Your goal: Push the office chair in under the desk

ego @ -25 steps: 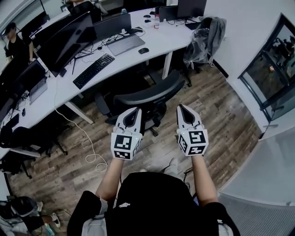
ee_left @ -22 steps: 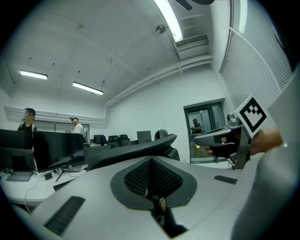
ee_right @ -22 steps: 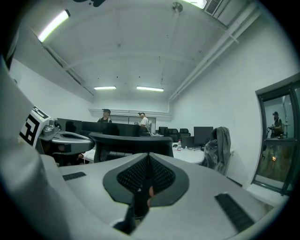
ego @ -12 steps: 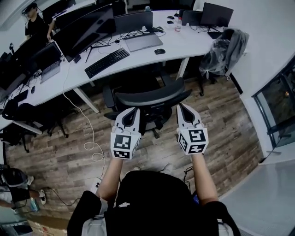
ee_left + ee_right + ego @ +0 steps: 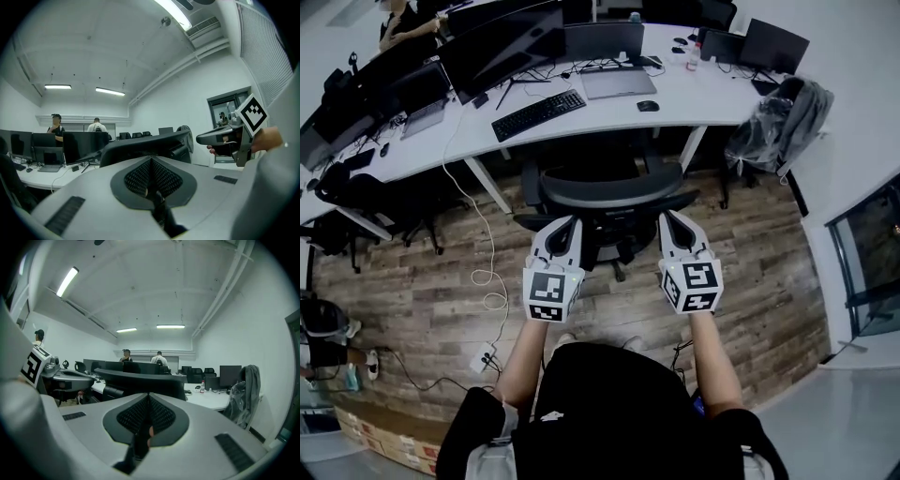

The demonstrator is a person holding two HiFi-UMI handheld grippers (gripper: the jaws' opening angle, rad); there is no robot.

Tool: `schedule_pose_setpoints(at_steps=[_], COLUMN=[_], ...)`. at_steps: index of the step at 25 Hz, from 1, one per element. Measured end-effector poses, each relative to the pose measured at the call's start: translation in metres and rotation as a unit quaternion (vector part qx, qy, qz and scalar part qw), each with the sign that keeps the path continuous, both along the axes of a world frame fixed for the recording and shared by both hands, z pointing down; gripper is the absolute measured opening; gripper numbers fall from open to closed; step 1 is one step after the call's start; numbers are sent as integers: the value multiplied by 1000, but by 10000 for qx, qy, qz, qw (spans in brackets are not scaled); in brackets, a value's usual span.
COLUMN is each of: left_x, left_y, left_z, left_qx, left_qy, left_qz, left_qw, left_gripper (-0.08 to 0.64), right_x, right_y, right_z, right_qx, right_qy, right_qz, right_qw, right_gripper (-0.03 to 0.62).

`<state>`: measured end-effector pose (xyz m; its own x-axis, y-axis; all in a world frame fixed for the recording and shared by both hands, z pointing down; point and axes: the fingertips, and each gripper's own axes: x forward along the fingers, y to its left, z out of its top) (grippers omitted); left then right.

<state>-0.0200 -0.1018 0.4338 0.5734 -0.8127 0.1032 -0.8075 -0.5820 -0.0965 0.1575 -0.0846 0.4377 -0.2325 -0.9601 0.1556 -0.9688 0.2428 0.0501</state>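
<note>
The black office chair [image 5: 614, 192] stands with its seat partly under the curved white desk [image 5: 694, 98], its backrest towards me. My left gripper [image 5: 574, 222] and right gripper [image 5: 667, 217] are side by side just behind the backrest, both shut and empty. Whether their tips touch the backrest cannot be told. In the left gripper view the backrest [image 5: 140, 144] rises right beyond the shut left gripper [image 5: 151, 159], with the right gripper [image 5: 220, 137] alongside. The right gripper view shows the backrest [image 5: 140, 379] ahead of the shut right gripper [image 5: 149, 396].
On the desk are monitors [image 5: 502, 42], a keyboard [image 5: 539, 114], a laptop [image 5: 619, 82] and a mouse [image 5: 648, 106]. A chair draped with a grey jacket [image 5: 783, 117] stands at the right. A white cable and power strip [image 5: 483, 354] lie on the wood floor to the left, near other chairs [image 5: 356, 192].
The view has swung round: the chair and desk, slanted a second ago, now lie square ahead of both grippers. The grippers stayed shut, side by side behind the backrest.
</note>
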Motion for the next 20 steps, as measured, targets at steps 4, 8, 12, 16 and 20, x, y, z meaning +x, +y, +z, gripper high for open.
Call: schedule_pose_setpoints(at_steps=[4,8,12,16,20], left_x=[1,1,-6,-8,-9], left_y=[6,12,14,17,17], left_z=[4,6,5,5,16], left_qx=[-18,61,23,103,72], left_qy=[-66,-151,-81,-223,-504], left_qz=[-153,-264,-478,-514,-562], left_qw=[9999,9995,9988,9984,9971], left_gripper=[11,12,12,12,12], right_x=[4,4,0,1,-2], right_y=[-1,-2,-2,-3,-3], right_z=[4,7,9,14,20], right_qx=[-64,-63,-29,-84,-116], right_qy=[28,103,354,439,671], right_qz=[-170,-345,-542,-660,-767], right_qw=[9998,9993,9979,9968,9947], right_gripper=[25,25,25,25,25])
